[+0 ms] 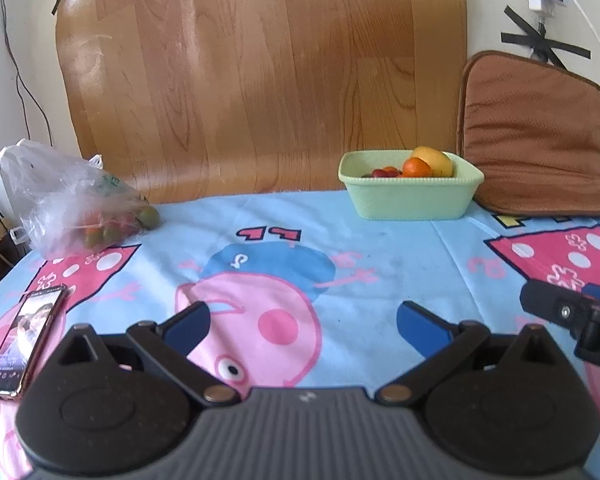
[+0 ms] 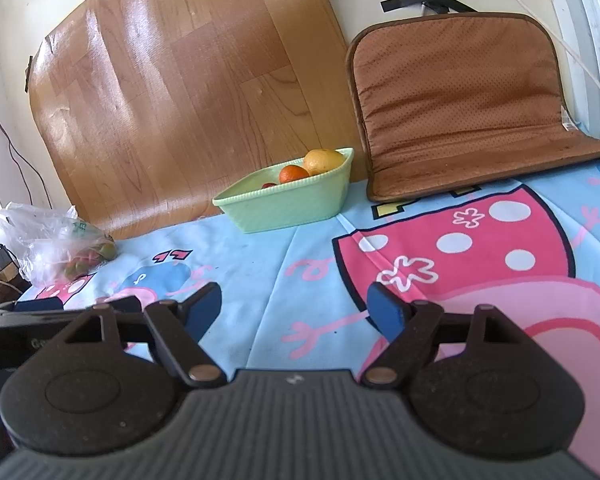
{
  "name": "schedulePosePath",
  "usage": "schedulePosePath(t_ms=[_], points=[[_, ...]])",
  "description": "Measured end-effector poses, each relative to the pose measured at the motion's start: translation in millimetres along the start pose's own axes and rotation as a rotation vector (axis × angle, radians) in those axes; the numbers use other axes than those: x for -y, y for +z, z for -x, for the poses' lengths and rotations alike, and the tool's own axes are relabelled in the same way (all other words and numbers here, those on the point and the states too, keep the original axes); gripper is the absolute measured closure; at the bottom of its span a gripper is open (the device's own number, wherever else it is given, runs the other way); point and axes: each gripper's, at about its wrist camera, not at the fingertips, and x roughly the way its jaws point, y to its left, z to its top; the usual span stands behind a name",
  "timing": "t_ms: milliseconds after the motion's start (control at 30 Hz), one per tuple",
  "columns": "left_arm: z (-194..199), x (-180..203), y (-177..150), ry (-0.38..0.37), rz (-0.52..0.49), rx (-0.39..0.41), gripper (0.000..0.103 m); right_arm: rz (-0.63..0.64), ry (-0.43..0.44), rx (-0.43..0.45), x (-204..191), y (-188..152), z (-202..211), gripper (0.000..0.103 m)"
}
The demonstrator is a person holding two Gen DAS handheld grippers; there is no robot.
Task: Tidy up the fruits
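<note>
A pale green basket stands at the back of the table and holds a yellow fruit, an orange and small red fruits. It also shows in the right wrist view. A clear plastic bag with small green and red fruits lies at the back left, also in the right wrist view. My left gripper is open and empty, low over the cloth. My right gripper is open and empty, and its side shows in the left wrist view.
A phone with its screen lit lies at the front left. A brown seat cushion leans on the wall at the back right. A wood-pattern sheet covers the wall behind. A cartoon-print cloth covers the table.
</note>
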Motion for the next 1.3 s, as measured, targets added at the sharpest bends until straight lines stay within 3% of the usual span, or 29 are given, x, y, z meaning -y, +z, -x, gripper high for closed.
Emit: schedulePosePath(t_ms=[567,1300], points=[[-2.8,7.5,-1.4,0.010,-0.052,-0.038,0.000,-0.028,0.003,0.002,2.7,0.4,-0.3,0.020],[0.8,16.4,-6.2,-0.057,-0.072,-0.068,0.000,-0.059,-0.003,0.002,7.4,1.1,0.0,0.019]])
